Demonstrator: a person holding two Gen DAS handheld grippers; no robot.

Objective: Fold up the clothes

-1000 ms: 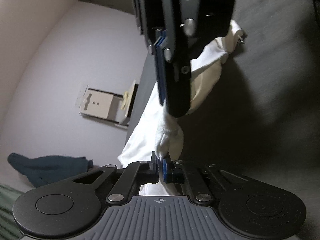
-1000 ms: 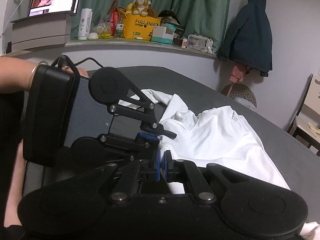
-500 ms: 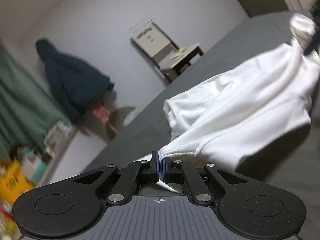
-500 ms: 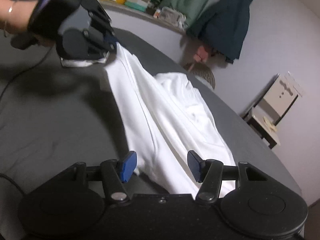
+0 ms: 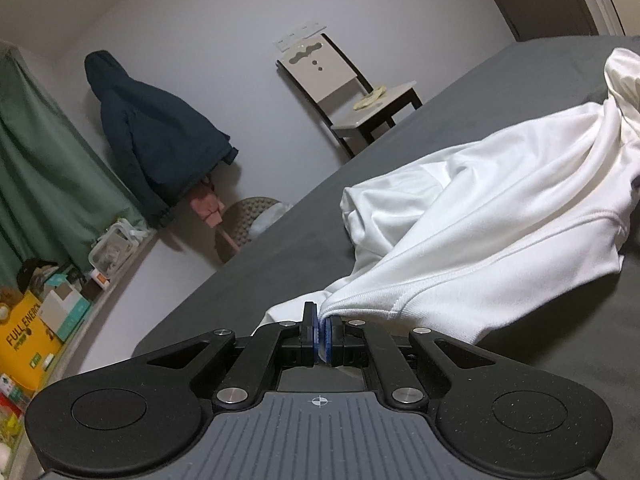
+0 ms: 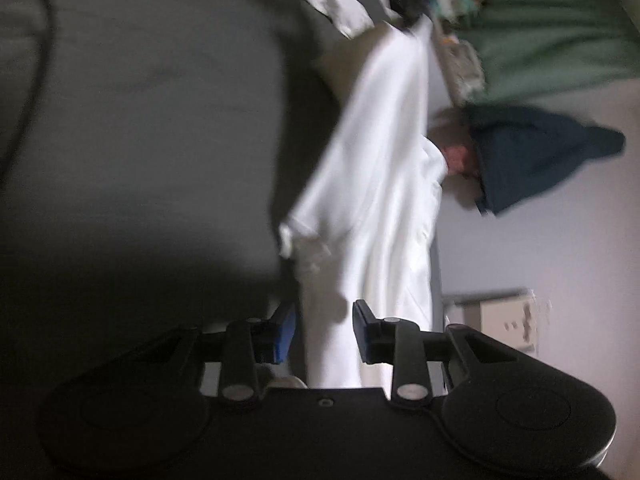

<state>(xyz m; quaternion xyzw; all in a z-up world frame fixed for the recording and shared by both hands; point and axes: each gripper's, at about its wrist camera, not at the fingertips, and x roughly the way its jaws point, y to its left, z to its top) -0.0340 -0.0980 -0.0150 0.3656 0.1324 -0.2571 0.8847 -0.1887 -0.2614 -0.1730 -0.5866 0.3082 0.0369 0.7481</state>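
White garment [image 5: 480,216], one; left gripper [image 5: 322,336] clamps its hem.

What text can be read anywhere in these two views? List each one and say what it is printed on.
"FULL ENERG", cut off by what stands in front of it: on the yellow box at the far left of the left wrist view.
Smaller print below it on the same box: too small to read.
Packages beside the box: labels too small to read.
Right wrist view: motion-blurred, nothing legible.

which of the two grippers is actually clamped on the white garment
The left gripper: its jaws are shut on the white garment at its hem. The right gripper has its jaws apart, cloth between them ungripped.
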